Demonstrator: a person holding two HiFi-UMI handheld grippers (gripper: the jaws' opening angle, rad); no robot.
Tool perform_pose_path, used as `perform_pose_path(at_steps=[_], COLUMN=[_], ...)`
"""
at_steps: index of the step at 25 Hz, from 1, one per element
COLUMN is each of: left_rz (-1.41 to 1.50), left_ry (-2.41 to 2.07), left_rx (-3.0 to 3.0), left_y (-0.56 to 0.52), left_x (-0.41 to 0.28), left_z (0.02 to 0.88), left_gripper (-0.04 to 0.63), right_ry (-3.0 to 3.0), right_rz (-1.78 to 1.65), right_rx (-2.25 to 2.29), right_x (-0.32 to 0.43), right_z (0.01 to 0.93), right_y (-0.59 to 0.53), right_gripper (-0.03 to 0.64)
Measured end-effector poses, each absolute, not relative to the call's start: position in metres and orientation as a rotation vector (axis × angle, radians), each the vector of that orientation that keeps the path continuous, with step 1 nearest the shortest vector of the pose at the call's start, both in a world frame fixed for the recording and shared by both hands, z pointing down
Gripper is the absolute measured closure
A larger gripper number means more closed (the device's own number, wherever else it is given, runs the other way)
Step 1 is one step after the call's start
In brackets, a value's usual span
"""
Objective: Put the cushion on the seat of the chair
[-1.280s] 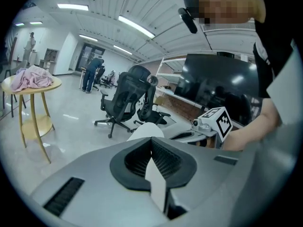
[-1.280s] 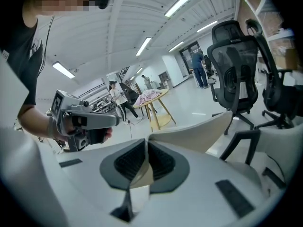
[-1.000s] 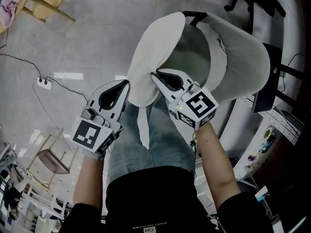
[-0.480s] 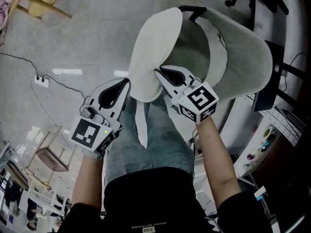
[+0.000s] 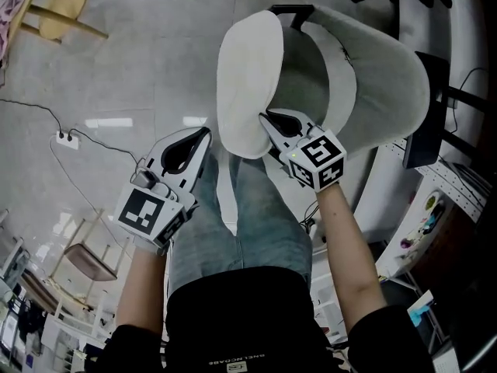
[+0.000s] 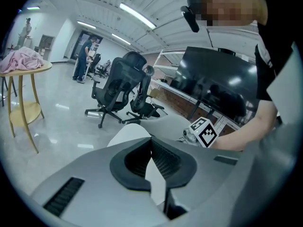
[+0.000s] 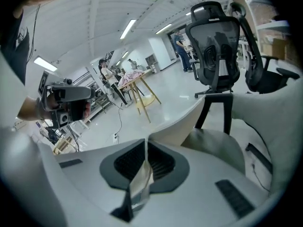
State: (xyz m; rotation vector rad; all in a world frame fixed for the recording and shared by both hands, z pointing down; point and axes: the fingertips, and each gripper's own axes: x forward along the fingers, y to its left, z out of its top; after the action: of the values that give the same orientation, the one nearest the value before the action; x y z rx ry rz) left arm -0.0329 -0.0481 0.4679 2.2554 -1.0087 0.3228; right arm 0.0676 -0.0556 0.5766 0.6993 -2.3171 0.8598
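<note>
A white round cushion (image 5: pixel 247 84) hangs on edge above the seat of a grey shell chair (image 5: pixel 373 84). One flat tie strap (image 5: pixel 226 193) dangles from its lower rim over my legs. My left gripper (image 5: pixel 205 134) is shut on the cushion's lower left rim, and white fabric (image 6: pixel 156 174) shows between its pads. My right gripper (image 5: pixel 265 120) is shut on the lower right rim, with folded fabric (image 7: pixel 141 176) pinched in its jaws. In the right gripper view the cushion (image 7: pixel 184 119) stretches ahead over the grey seat (image 7: pixel 213 148).
A desk with a dark monitor (image 5: pixel 423 130) stands right of the chair. A power strip with its cable (image 5: pixel 65 137) lies on the floor at left. A wooden stool (image 5: pixel 62 6) is at far left and a small wooden chair (image 5: pixel 81 259) at near left. Black office chairs (image 6: pixel 113 86) stand beyond.
Both grippers have carried the cushion forward toward the chair. The right one went further and lower, and the cushion now hangs more over the seat.
</note>
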Motion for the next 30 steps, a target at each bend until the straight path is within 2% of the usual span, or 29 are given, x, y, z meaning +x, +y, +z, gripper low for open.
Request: perform_pose_path(at_steps=[30], left_rz=[0.407], left_ry=[-0.96], left_rx=[2.271], left_y=[-0.03], left_x=[0.003], left_z=[0.475], left_gripper=[0.584], right_ry=[-2.138], right_rz=[0.928], right_rx=[0.967], right_x=[0.155], right_z=[0.636], right_y=[-0.038], right_gripper=[0.589])
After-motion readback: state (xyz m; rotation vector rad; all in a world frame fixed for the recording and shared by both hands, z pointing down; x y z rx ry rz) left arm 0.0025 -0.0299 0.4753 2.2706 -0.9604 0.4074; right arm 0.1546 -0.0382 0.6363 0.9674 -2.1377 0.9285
